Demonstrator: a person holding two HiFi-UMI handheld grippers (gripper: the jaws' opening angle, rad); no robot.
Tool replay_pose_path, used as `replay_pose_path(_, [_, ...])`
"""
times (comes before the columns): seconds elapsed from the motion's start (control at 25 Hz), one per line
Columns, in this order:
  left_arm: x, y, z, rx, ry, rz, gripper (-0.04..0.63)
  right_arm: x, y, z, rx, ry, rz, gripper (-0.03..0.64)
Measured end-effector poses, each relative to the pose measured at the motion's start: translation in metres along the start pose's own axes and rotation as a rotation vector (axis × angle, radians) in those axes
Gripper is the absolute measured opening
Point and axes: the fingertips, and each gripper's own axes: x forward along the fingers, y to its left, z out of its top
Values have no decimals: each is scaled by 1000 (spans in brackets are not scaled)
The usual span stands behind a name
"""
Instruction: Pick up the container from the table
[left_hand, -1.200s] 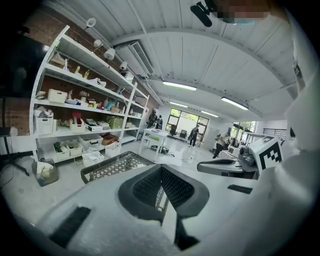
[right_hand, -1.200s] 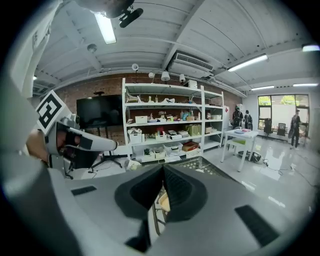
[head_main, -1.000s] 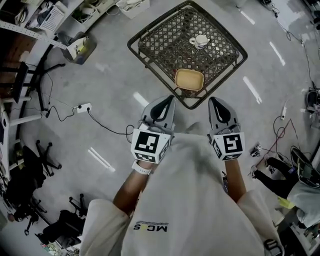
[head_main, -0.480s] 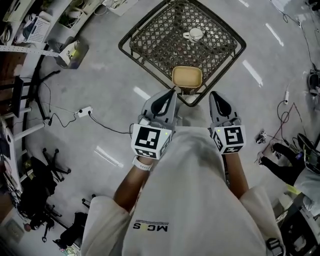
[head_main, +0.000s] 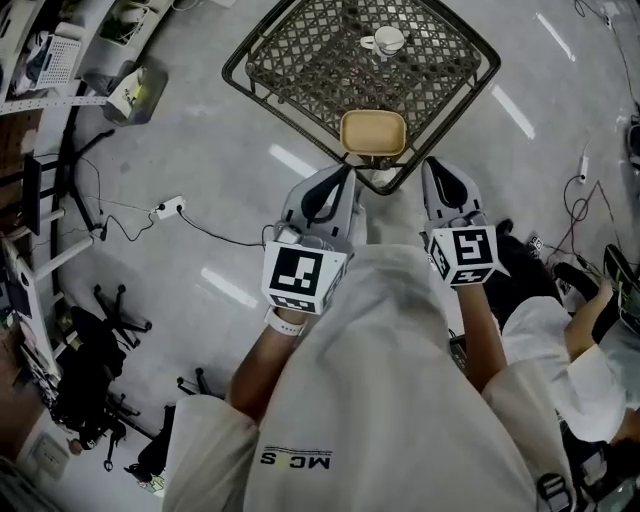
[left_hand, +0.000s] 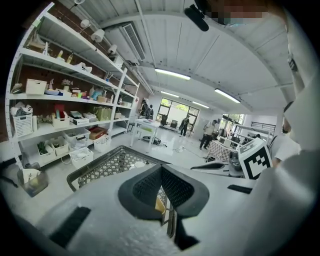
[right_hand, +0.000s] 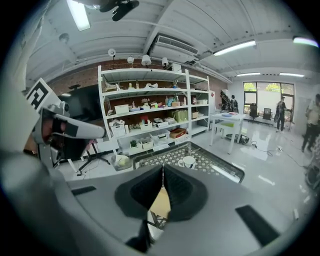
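A shallow tan container (head_main: 373, 132) sits at the near corner of a dark metal lattice table (head_main: 300, 70). My left gripper (head_main: 345, 176) hangs just short of that corner, to the container's left and below it in the head view; it is shut and holds nothing. My right gripper (head_main: 432, 168) is beside the corner at the right, also shut and empty. A sliver of the container (left_hand: 159, 204) shows under the left gripper's closed tips (left_hand: 160, 168). The container (right_hand: 161, 202) also shows below the right gripper's closed tips (right_hand: 162, 168).
A white cup on a saucer (head_main: 388, 40) stands further back on the table; the cup (right_hand: 188, 161) also shows in the right gripper view. Shelving (left_hand: 55, 125) lines the left wall. A power strip (head_main: 167, 209) and cables lie on the floor. A seated person (head_main: 565, 340) is at my right.
Both grippers have come closer to the table's near corner and the container. A seated person has come into the head view at the right. Both grippers stayed shut.
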Motion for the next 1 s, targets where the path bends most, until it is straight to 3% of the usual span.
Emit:
replay_pose_path(0.6, [24,19,-46,-31,95,29,23,62,-6,-54,35,89,46,22])
replay_pose_path(0.68, [32,20,-55,-17,111,20,23,72,-9,-63,39,103,46,33])
replay_pose_path(0.76, [41,22,-66,-9,130,14,23,82,-15,-74,46,118,43,89])
replay_pose_path(1.0, [60,27,-94,-23,174,19,23,108,-33,-110,72,161,22,89])
